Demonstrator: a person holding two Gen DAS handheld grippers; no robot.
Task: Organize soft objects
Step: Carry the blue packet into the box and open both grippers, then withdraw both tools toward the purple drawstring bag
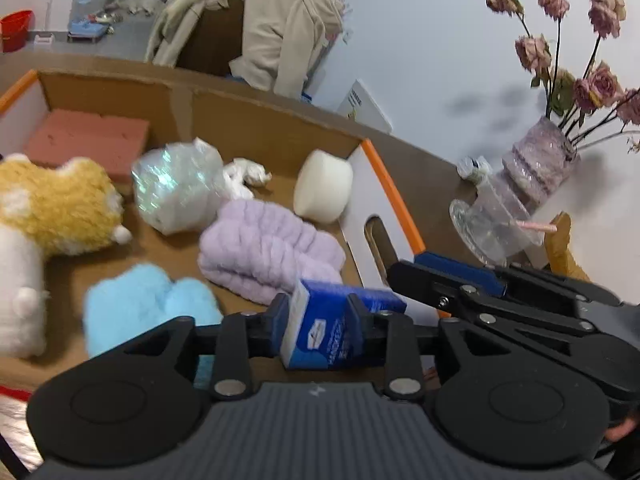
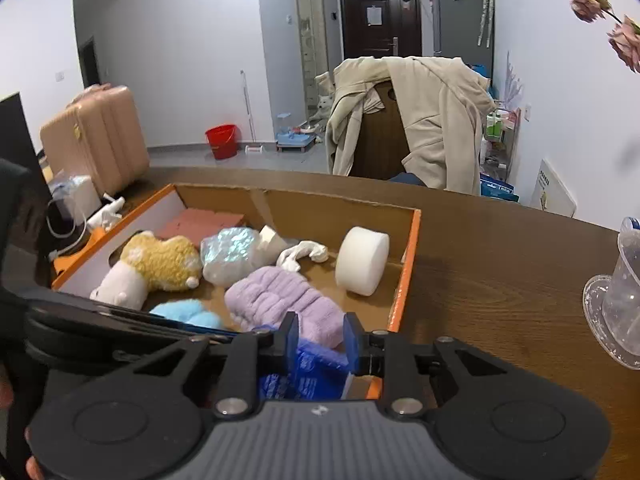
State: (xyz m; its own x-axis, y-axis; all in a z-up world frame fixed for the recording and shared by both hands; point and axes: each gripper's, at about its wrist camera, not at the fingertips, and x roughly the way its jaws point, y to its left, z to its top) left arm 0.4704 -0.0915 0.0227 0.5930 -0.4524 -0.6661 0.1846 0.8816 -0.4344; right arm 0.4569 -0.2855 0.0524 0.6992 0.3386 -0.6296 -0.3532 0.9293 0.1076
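Observation:
A blue tissue pack (image 1: 320, 328) sits between the pads of my left gripper (image 1: 320, 312), which is shut on it above the near right corner of the cardboard box (image 1: 260, 120). My right gripper (image 1: 406, 264) comes in from the right at the pack's far end. In the right wrist view the tissue pack (image 2: 312, 368) fills the gap low between the pads of the right gripper (image 2: 320, 332). Inside the box (image 2: 320, 216) lie a lilac fluffy cloth (image 1: 272, 252), a light blue fluffy piece (image 1: 148, 308), a yellow-and-white plush (image 1: 56, 204), a bubble-wrap bundle (image 1: 176, 188), a white foam cylinder (image 1: 324, 192) and a pink sponge block (image 1: 88, 140).
The box stands on a brown wooden table (image 2: 500, 280). To its right are a clear plastic cup on a glass dish (image 2: 620, 304) and a vase of dried roses (image 1: 536, 168). A chair draped with a beige coat (image 2: 412, 120) stands behind the table.

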